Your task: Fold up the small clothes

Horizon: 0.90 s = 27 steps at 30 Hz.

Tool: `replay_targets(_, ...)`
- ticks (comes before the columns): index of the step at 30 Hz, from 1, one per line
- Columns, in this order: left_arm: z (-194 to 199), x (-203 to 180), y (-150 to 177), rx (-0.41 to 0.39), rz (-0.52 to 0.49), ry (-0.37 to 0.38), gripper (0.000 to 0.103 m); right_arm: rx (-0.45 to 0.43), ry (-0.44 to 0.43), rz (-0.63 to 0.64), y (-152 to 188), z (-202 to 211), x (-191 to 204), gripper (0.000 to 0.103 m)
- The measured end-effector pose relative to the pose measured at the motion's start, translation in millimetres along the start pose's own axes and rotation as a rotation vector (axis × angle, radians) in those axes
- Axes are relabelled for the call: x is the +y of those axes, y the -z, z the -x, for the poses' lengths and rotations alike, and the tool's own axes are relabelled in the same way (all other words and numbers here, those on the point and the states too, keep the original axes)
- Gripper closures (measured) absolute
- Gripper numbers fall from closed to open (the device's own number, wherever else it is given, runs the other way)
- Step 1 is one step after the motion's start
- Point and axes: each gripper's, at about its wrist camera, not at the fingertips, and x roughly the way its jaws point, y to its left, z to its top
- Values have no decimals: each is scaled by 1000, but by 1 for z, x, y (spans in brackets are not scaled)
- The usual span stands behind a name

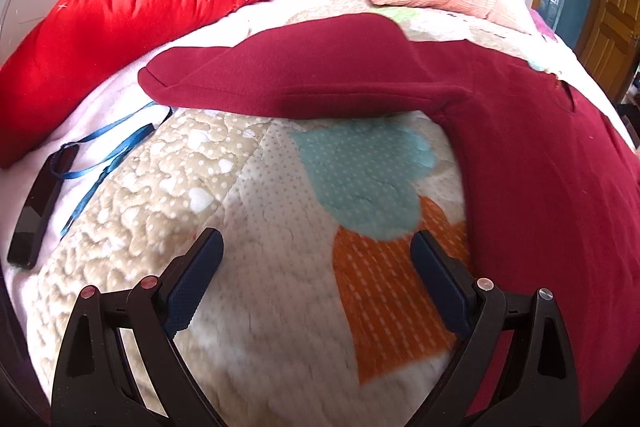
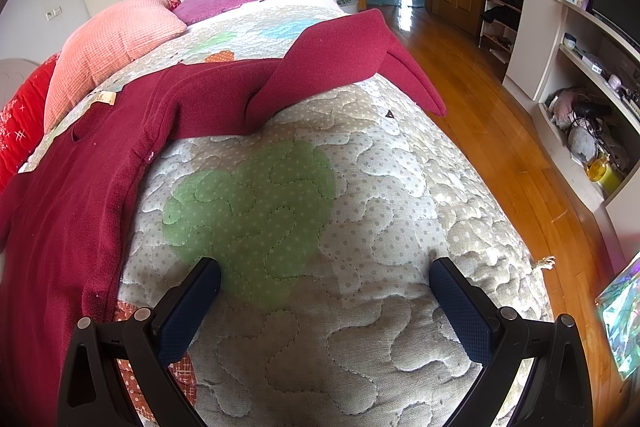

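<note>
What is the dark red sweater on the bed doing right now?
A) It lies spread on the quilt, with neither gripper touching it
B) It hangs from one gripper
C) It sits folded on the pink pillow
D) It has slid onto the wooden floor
A: the dark red sweater lies spread on the quilt, while the left gripper and right gripper are both open and holding nothing.

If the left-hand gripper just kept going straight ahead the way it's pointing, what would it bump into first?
Probably the quilt itself, since the open left gripper hovers low over it. If it clears the surface, next comes the dark red sweater's sleeve lying across the bed. Depth is hard to judge here.
</note>
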Motion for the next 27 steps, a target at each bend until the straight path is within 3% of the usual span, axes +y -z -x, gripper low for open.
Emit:
replay_targets(5, 33, -7, 7, -37, -15, 27, 8, 14, -41, 8, 3, 24, -7, 0)
replay_targets(18, 86, -55, 21, -92, -117, 108, 8, -137, -51, 51, 10, 170, -53, 0)
replay_targets(27, 108, -91, 31, -104, -171, 171, 8, -196, -107, 167, 20, 202, 2, 0)
